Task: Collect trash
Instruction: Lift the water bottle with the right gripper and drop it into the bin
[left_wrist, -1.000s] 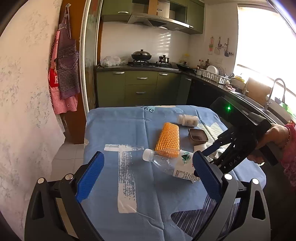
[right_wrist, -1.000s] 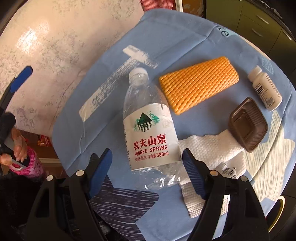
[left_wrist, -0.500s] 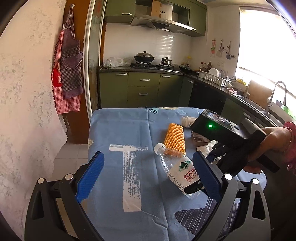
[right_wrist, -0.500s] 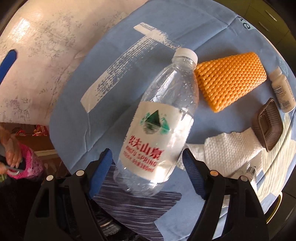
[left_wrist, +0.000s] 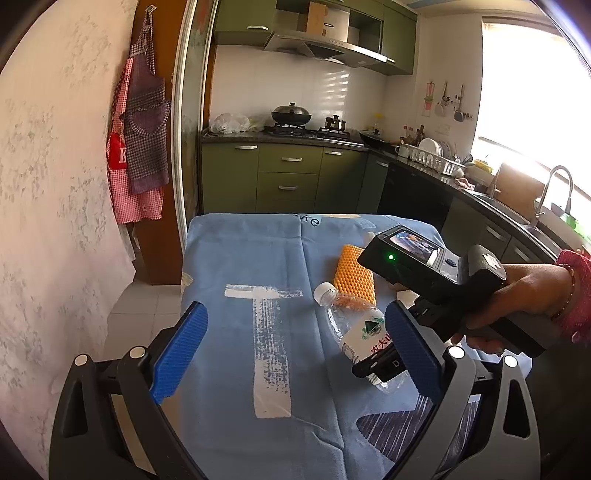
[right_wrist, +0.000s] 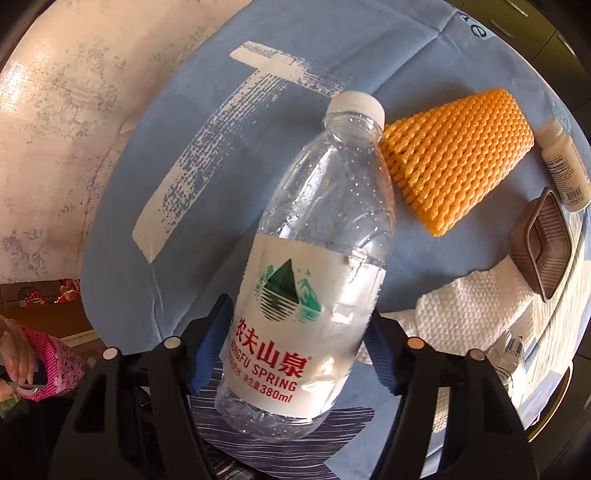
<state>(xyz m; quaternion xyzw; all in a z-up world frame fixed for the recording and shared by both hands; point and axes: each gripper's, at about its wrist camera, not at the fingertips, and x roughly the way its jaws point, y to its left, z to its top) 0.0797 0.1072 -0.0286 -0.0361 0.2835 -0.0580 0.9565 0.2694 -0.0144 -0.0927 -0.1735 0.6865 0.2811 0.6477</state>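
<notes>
A clear plastic water bottle (right_wrist: 314, 258) with a white label and white cap sits between the blue pads of my right gripper (right_wrist: 299, 347), which is shut on its lower half and holds it tilted above the blue cloth. The bottle (left_wrist: 354, 325) also shows in the left wrist view, with the right gripper (left_wrist: 384, 365) clamped on it. My left gripper (left_wrist: 295, 350) is open and empty, above the near part of the table. An orange foam net (right_wrist: 454, 162), a brown plastic tray (right_wrist: 541, 243), a white paper towel (right_wrist: 472, 314) and a small white pill bottle (right_wrist: 565, 166) lie on the cloth.
The table carries a blue cloth (left_wrist: 258, 266) with a white T mark (left_wrist: 269, 339). A pale wall (left_wrist: 55, 221) runs along its left side. Green kitchen cabinets (left_wrist: 288, 177) stand behind, a counter with a sink (left_wrist: 517, 206) to the right.
My right gripper closed on the water bottle and lifted its base off the cloth, tilting it up. The left gripper stayed open and rose slightly.
</notes>
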